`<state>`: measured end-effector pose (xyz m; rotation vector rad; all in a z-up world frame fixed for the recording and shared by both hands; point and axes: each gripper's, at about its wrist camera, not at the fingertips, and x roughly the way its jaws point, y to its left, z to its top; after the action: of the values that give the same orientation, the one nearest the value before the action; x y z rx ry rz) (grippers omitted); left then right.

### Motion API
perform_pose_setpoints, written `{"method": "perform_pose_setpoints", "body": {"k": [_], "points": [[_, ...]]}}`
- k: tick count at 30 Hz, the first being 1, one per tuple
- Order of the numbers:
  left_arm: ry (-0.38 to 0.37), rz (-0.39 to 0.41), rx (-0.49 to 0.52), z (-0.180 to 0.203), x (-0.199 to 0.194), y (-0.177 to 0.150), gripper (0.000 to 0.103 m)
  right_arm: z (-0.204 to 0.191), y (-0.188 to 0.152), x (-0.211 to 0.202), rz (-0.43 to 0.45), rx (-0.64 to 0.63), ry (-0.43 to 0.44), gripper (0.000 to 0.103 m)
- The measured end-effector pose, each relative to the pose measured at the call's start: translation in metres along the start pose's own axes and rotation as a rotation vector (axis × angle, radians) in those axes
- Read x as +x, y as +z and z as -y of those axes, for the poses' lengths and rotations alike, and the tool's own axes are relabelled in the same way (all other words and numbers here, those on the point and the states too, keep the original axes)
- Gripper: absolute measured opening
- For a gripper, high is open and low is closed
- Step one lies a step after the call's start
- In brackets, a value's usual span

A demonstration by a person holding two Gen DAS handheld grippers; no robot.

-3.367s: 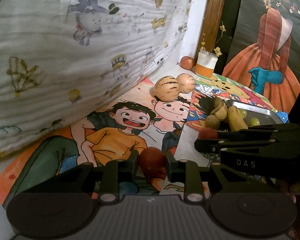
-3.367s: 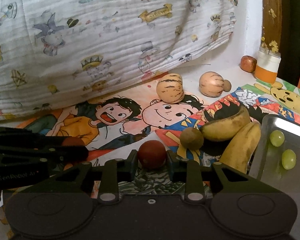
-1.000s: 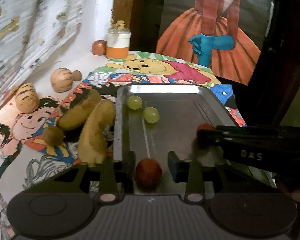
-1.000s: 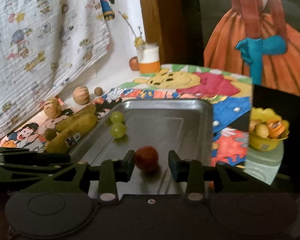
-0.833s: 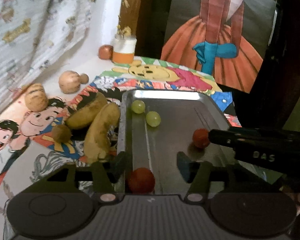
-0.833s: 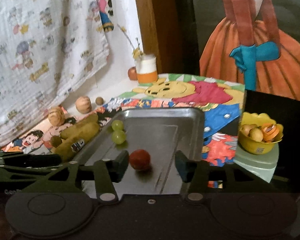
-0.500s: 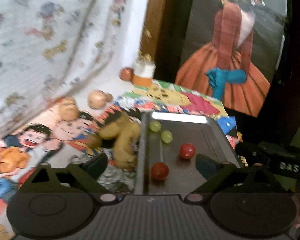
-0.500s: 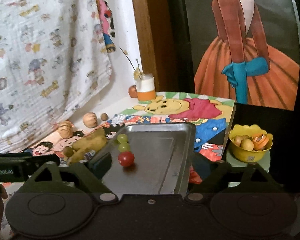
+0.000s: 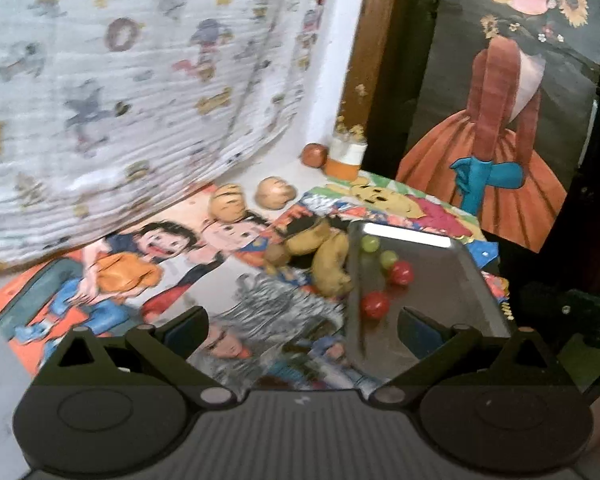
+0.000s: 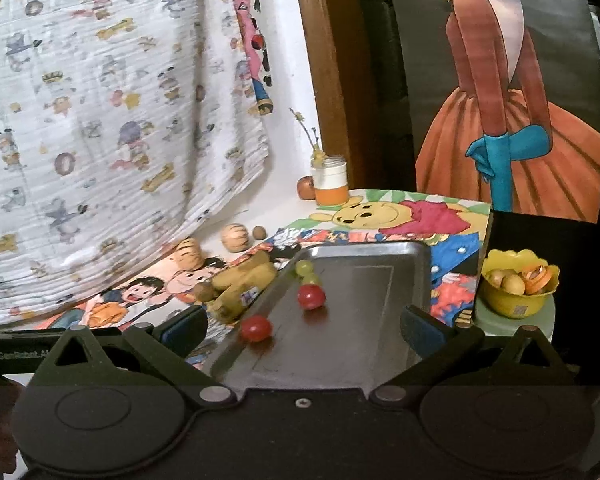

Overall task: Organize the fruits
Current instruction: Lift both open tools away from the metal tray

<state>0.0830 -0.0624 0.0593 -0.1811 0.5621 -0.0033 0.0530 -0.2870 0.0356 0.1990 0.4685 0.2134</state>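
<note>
On the desk (image 10: 284,208), the metal tray (image 10: 380,300) now carries both red fruits (image 10: 311,297), which we have just released beside the green grapes (image 10: 304,268); our left tongs (image 9: 302,326) and right tongs (image 10: 303,326) gape empty, bananas (image 10: 242,280) next.

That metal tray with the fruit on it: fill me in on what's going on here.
A person with a gripper in each hand is sorting fruit onto the metal tray. Two red fruits lie loose on it beside two green grapes. The left gripper and right gripper have both just been opening; their jaws stand wide with nothing between them. The bananas and the small striped melons sit off the tray on the cartoon mat.
</note>
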Motion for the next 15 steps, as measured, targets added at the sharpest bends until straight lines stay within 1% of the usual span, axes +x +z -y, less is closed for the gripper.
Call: {"method": "perform_pose_setpoints", "body": {"k": [6,15], "points": [[0.021,-0.022,-0.018,-0.02,-0.014,-0.011,0.103,-0.015,-0.014,-0.008,-0.036,0.021,-0.002,0.102],[0.078,-0.035,-0.008,-0.038,-0.029,-0.026,0.103,-0.033,-0.039,-0.006,-0.131,0.026,-0.004,0.102]]}}
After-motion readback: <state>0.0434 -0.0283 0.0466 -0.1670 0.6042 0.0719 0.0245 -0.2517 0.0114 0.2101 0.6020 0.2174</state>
